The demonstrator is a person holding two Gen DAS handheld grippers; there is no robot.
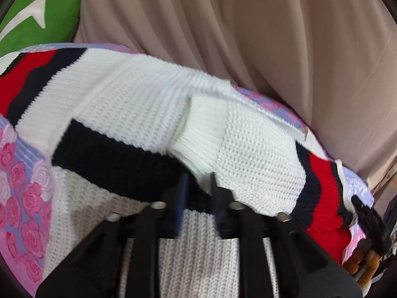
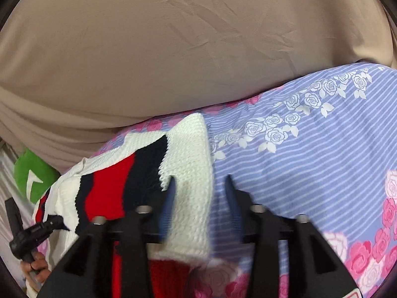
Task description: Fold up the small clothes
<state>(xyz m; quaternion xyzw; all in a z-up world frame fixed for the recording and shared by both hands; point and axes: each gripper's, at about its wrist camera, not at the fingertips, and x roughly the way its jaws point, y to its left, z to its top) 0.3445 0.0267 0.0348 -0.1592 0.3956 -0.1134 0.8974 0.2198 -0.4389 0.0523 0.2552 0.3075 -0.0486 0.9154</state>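
A: What is the garment made of?

B: A chunky knit sweater, mostly white, with ribbed cuffs and hem and zigzag bands of navy and red. It lies spread over a bedsheet of smooth cotton, lilac with thin pale stripes and printed pink and white roses. In the left wrist view the sweater fills the middle from nine to three o'clock, one white sleeve folded across the body with its ribbed cuff near the centre.

A: And the left gripper?

B: The left gripper sits at six o'clock, black plastic with blue pads. Its jaws stand partly apart, straddling the sleeve's ribbed cuff edge and the navy band beneath. I cannot tell whether the pads press the knit; the picture is blurred there.

A: The right one?

B: The right gripper is also at six o'clock in its own view, jaws released and standing apart. The sweater's white edge lies between them, close against the left pad, while the right finger hangs over bare striped sheet. The pads do not appear to pinch it.

A: Anything else around?

B: A tan curtain-like cloth, soft with diagonal creases, covers the upper half. A green cushion with a white shape sits at ten o'clock in the left view. At eight o'clock in the right view a hand grips the other gripper's black handle.
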